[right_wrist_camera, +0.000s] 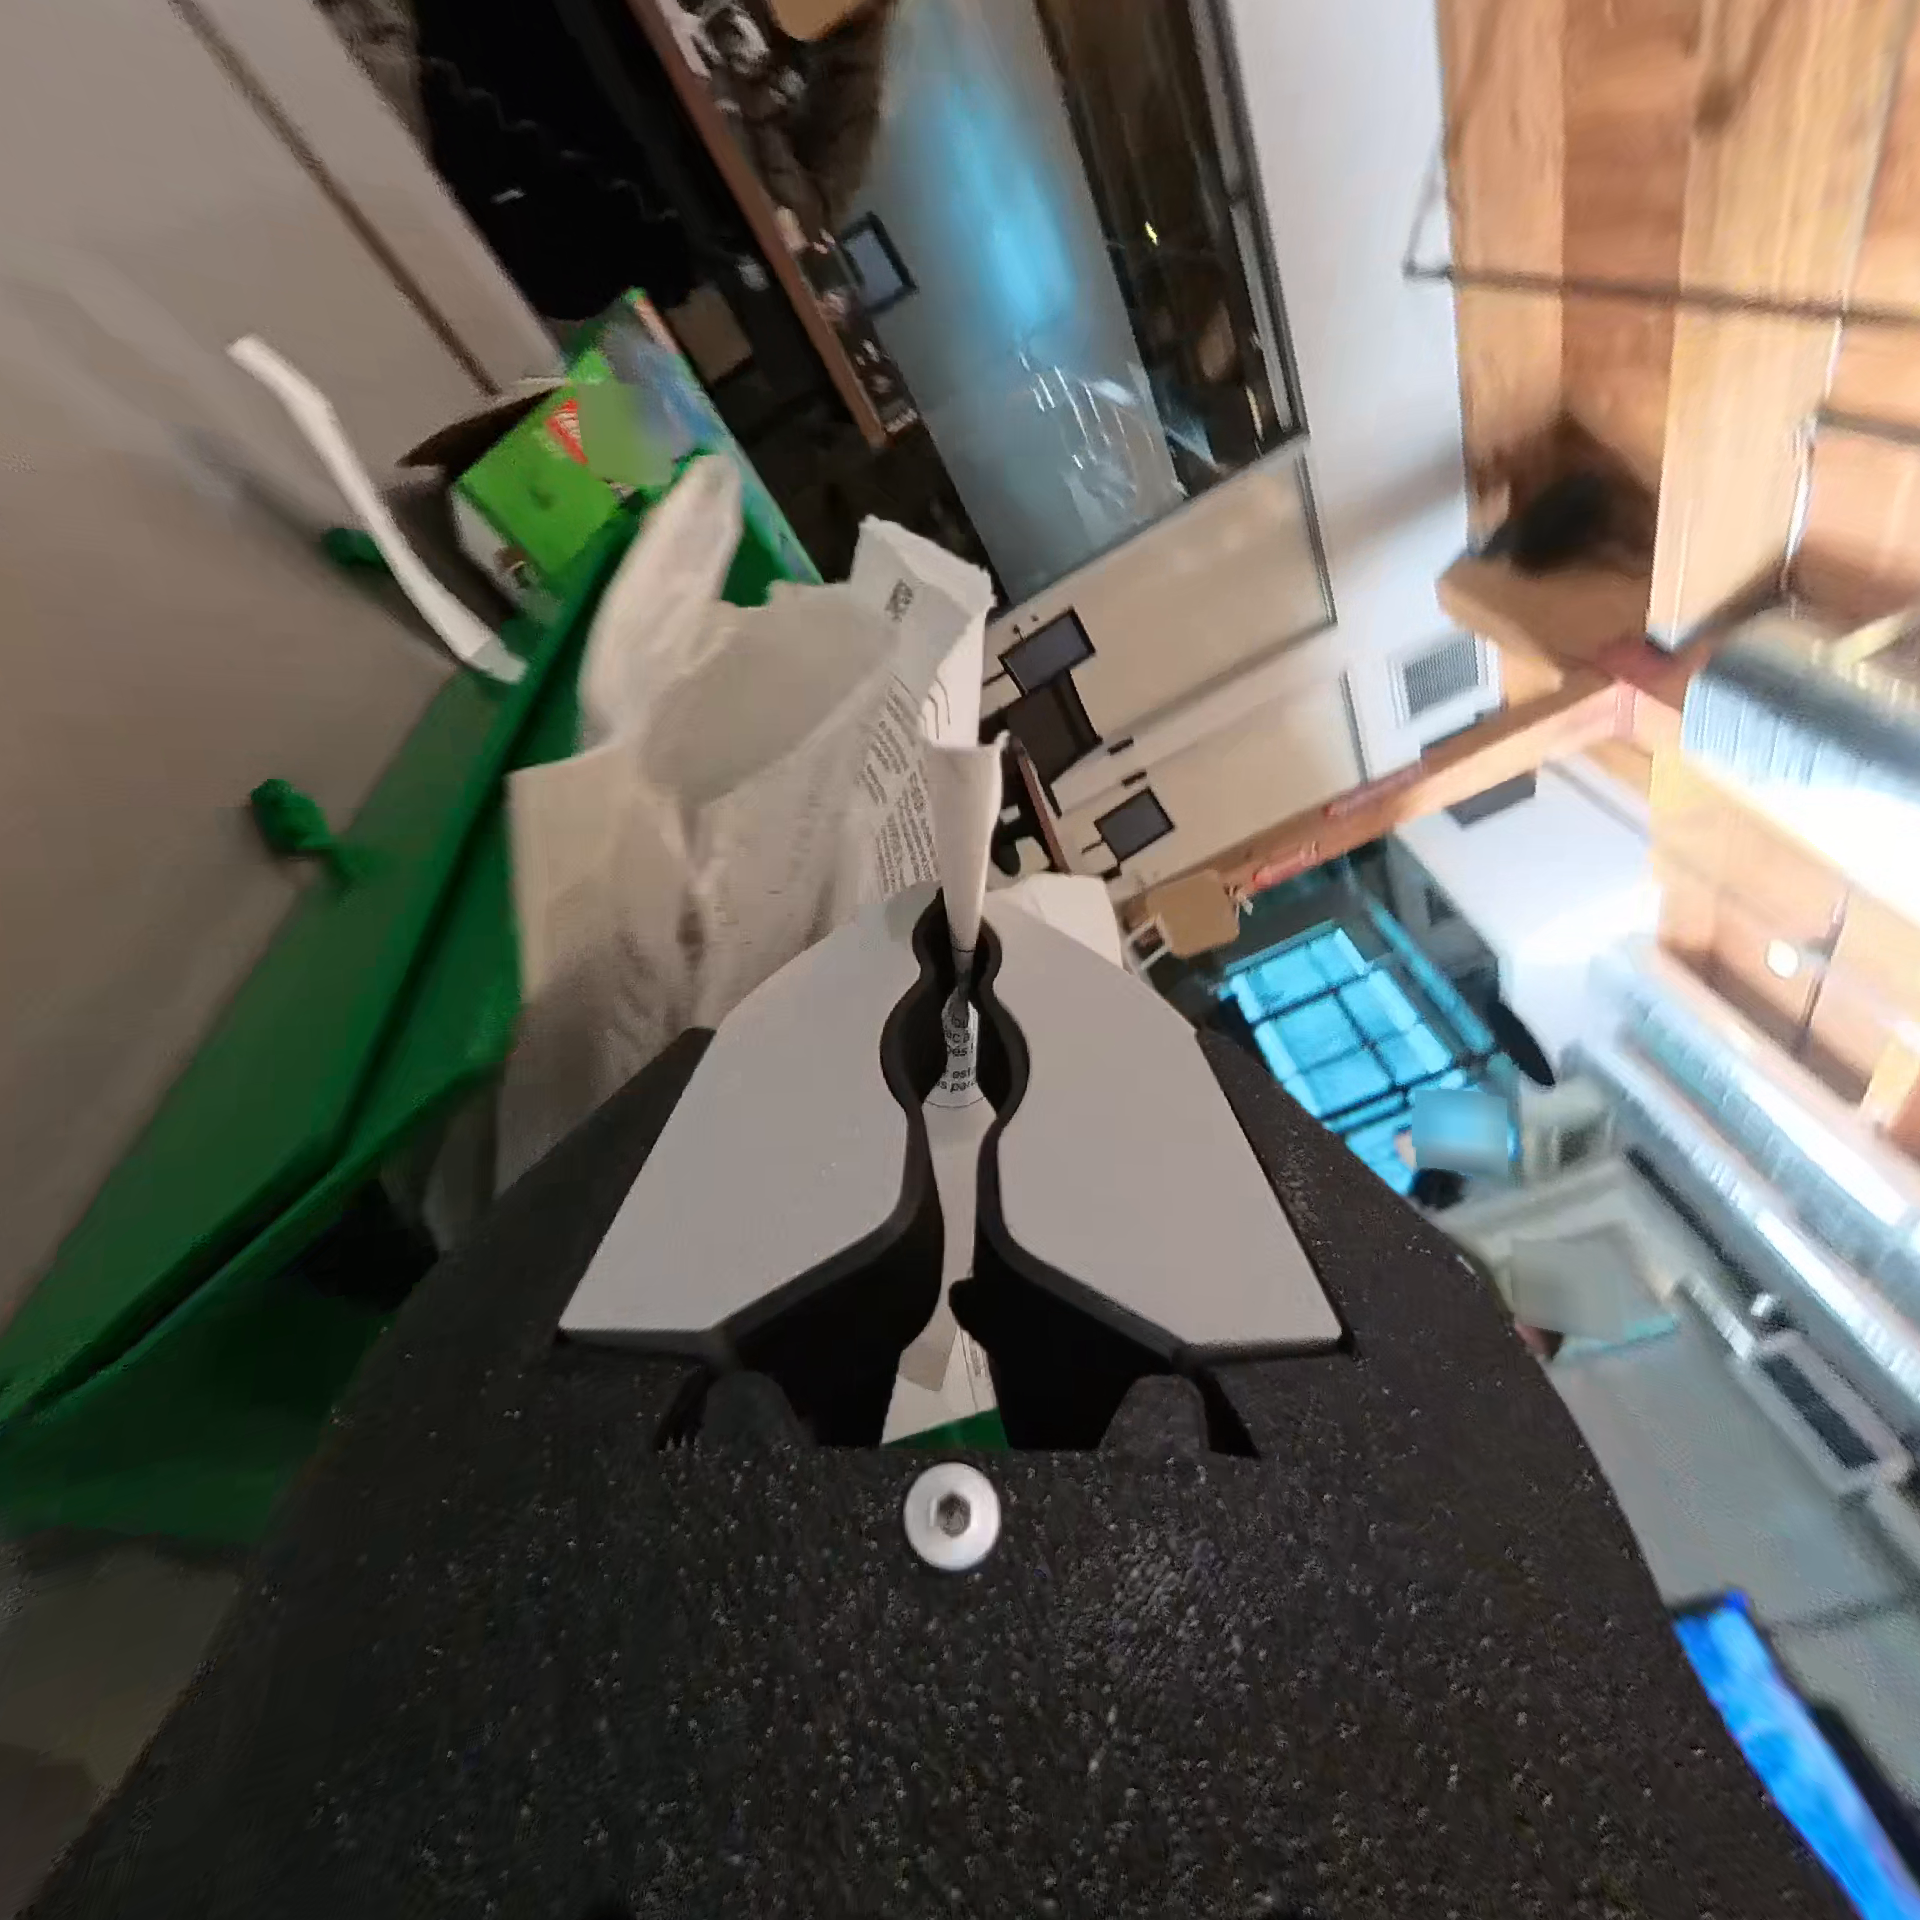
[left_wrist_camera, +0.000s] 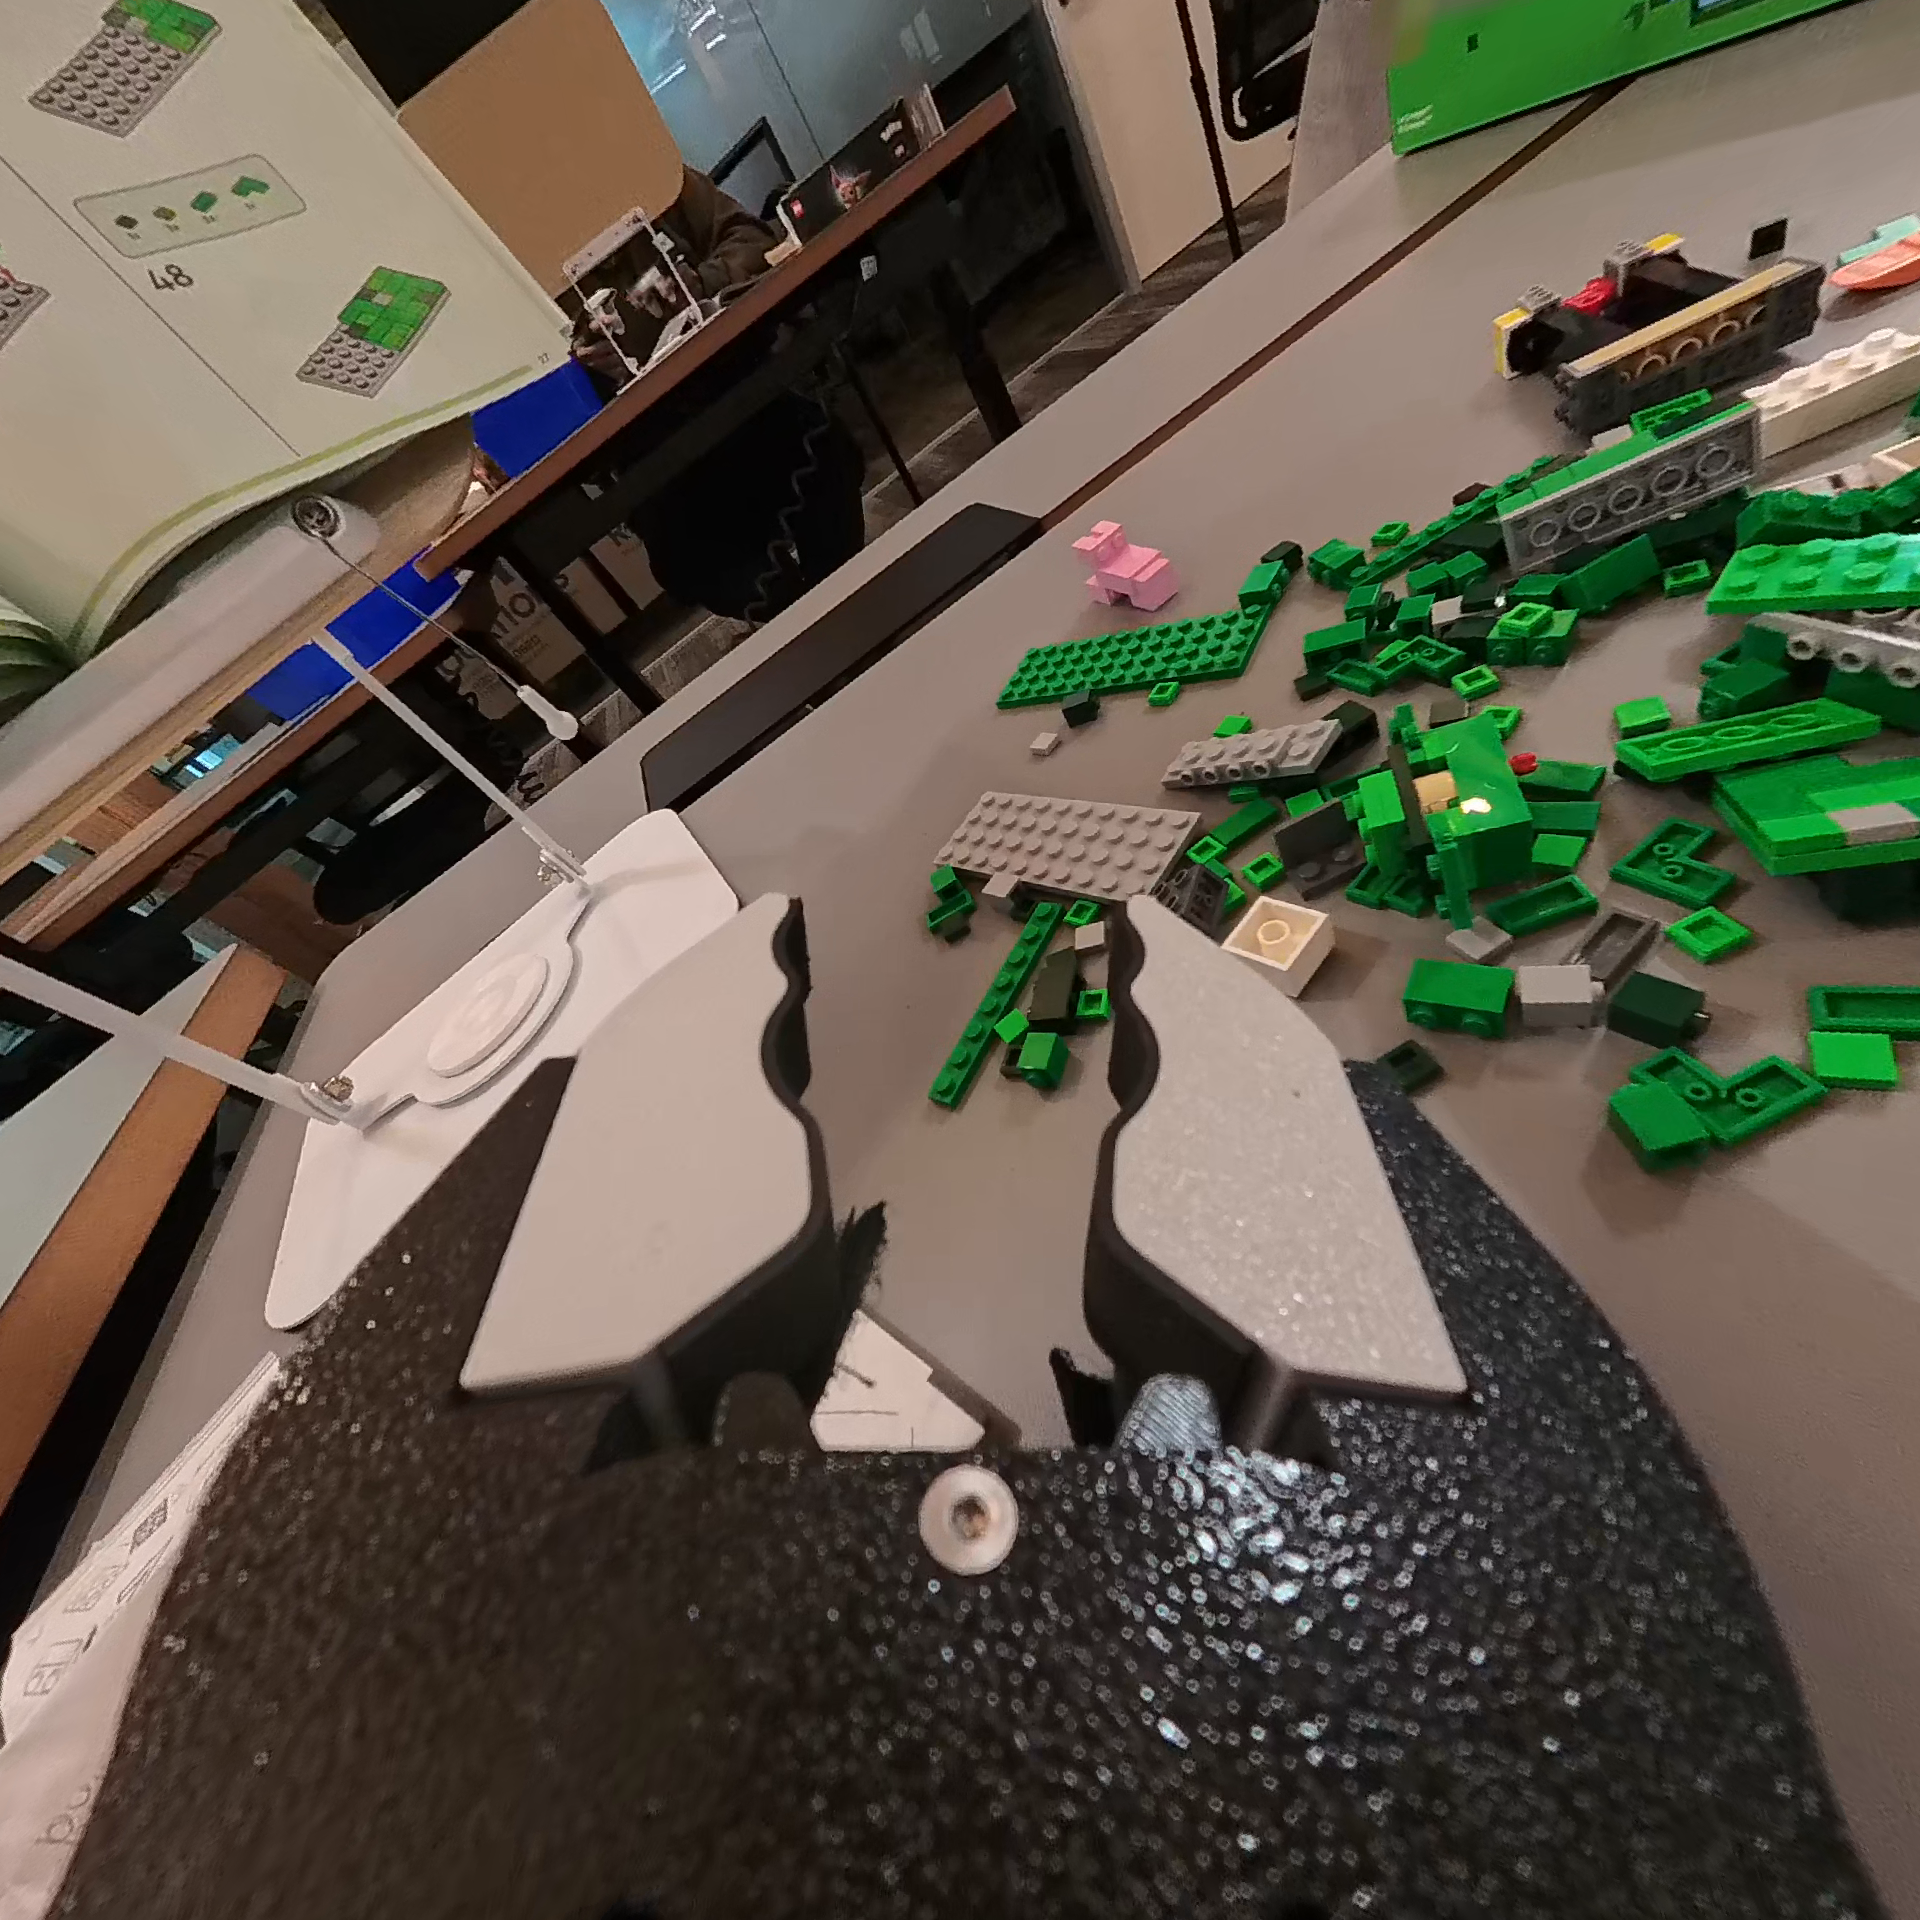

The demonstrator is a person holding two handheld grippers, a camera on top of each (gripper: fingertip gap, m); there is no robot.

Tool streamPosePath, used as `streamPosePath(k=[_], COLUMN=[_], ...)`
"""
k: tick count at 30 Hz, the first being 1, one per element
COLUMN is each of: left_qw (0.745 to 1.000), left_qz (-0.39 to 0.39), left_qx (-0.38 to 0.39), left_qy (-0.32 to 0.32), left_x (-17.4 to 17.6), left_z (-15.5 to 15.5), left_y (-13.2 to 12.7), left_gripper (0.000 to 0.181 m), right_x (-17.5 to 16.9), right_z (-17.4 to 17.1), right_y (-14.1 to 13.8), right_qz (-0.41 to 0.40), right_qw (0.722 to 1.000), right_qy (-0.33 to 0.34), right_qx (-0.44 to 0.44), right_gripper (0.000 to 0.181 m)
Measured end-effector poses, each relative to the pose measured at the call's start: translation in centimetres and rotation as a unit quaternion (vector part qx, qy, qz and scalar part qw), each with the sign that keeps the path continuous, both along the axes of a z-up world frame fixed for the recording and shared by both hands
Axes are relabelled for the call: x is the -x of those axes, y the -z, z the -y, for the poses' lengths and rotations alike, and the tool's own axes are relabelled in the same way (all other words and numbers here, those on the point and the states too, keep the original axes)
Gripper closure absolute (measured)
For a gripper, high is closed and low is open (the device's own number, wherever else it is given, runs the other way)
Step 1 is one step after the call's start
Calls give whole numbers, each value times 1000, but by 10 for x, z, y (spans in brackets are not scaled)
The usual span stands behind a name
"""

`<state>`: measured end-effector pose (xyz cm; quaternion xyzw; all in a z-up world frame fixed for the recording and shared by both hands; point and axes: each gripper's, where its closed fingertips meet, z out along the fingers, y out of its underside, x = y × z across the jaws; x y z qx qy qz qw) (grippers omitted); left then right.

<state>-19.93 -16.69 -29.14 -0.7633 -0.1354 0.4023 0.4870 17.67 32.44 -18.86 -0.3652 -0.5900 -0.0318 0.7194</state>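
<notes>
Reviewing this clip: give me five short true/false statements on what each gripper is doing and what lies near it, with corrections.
1. The left gripper is open and holds nothing. True.
2. The right gripper is open. False: it is shut on a white paper bag.
3. A pink brick pig stands on the grey table. True.
4. The loose bricks ahead of the left gripper are mostly red. False: mostly green bricks.
5. An open instruction booklet is propped up left of the left gripper. True.
</notes>
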Motion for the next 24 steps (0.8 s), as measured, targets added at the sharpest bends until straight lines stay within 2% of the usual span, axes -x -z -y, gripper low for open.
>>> streamPosePath(k=[3,7,12,18,21,24], left_qw=[1000,1000,998,992,990,983], left_qz=[1,3,11,40,48,43], left_qx=[-6,-24,-52,-96,-106,-131], left_qy=[2,9,27,64,83,119], left_x=[0,-2,-5,-14,-20,-36], left_z=[1,1,0,-4,-7,-12], left_y=[-1,-5,-11,-18,-25,-47], left_gripper=[126,125,124,119,105,90], right_x=[-11,-20,-27,-12,15,54], right_z=[-9,-3,24,107,161,216], right_y=[-23,-53,-91,-130,-131,-117], right_qz=[-81,-185,-229,-200,-153,-86], right_qw=[995,976,965,965,957,942], right_qy=[31,24,-2,-105,-185,-270], right_qx=[52,112,127,134,162,178], right_gripper=[181,181,181,181,181,181])
